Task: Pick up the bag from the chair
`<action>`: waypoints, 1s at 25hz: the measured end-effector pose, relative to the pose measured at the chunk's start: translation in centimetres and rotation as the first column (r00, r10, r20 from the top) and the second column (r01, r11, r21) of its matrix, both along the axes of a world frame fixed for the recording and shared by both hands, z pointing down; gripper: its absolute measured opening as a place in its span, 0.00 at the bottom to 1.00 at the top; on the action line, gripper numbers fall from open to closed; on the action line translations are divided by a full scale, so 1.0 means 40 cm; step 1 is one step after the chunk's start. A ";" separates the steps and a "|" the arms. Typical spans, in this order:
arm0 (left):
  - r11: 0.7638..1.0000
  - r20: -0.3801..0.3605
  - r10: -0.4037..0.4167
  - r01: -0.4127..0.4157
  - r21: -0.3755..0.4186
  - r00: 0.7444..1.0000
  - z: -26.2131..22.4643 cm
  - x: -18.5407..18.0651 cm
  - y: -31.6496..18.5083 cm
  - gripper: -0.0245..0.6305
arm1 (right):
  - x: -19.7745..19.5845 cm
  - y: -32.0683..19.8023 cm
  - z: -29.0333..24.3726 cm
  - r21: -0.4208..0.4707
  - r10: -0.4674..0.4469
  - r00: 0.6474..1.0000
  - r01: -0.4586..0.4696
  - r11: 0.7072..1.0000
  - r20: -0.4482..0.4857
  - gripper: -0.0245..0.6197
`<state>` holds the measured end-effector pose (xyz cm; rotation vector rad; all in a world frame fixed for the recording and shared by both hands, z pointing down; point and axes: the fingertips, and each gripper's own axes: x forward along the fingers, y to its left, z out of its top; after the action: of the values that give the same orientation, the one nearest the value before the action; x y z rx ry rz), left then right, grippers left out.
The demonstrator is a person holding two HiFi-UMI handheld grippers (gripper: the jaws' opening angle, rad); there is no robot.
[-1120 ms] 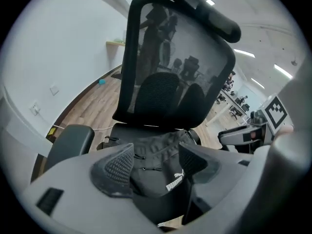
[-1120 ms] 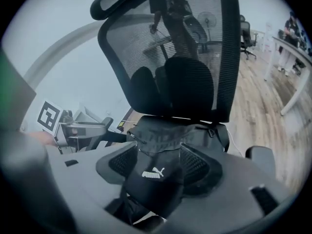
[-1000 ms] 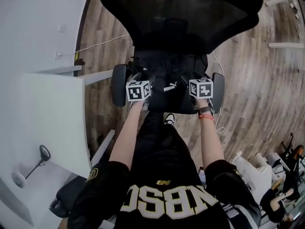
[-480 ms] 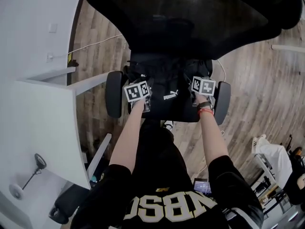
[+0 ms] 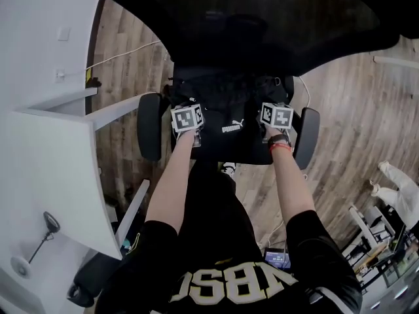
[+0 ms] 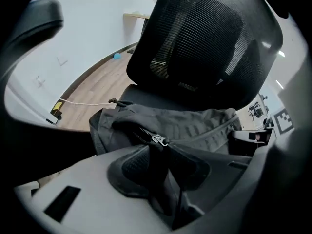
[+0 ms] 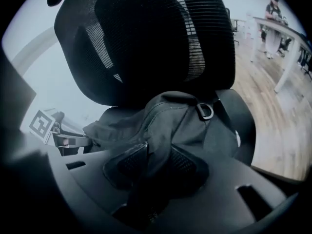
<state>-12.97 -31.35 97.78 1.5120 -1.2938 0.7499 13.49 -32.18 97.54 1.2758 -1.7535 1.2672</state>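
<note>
A black bag (image 5: 229, 113) with a white logo lies on the seat of a black mesh office chair (image 5: 249, 18). My left gripper (image 5: 189, 104) is at the bag's left end and my right gripper (image 5: 275, 103) at its right end. In the left gripper view the bag (image 6: 195, 126) fills the seat, and the left gripper (image 6: 161, 165) is shut on a fold of fabric just below the zipper pull (image 6: 158, 140). In the right gripper view the right gripper (image 7: 156, 167) is shut on a fold of the bag (image 7: 165, 116), below a metal D-ring (image 7: 205, 111).
The chair's armrests (image 5: 149, 126) (image 5: 306, 136) flank both grippers, and its tall backrest rises right behind the bag. A white desk (image 5: 46, 169) stands at the left. A white cable (image 5: 124, 57) runs over the wood floor. A person (image 7: 273, 6) stands by a far table.
The head view has closed in on the chair. Both grippers have shifted slightly toward the backrest while staying at the bag's two ends.
</note>
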 end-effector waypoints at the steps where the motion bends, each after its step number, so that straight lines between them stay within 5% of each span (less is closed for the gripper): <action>1: 1.000 -0.002 0.009 -0.008 0.004 1.000 -0.008 0.002 -0.003 0.20 | -0.007 -0.003 -0.009 0.004 -0.004 1.000 0.004 1.000 0.005 0.22; 6: 0.999 -0.031 0.039 -0.038 0.037 0.999 -0.059 0.014 0.002 0.10 | -0.023 0.003 -0.055 0.018 -0.004 1.000 0.004 1.000 0.010 0.12; 13: 0.986 0.036 0.129 -0.132 0.097 0.991 -0.166 0.020 0.009 0.09 | -0.028 0.027 -0.148 0.040 0.008 1.000 -0.008 0.999 -0.008 0.11; 25: 0.946 0.035 0.167 -0.171 0.276 0.985 -0.430 0.036 -0.046 0.09 | -0.014 0.001 -0.394 0.175 0.061 0.998 -0.060 0.983 -0.002 0.10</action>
<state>-11.53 -33.18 80.57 1.8663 -1.3318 0.7068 12.92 -32.13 81.78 1.4395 -1.8676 1.1606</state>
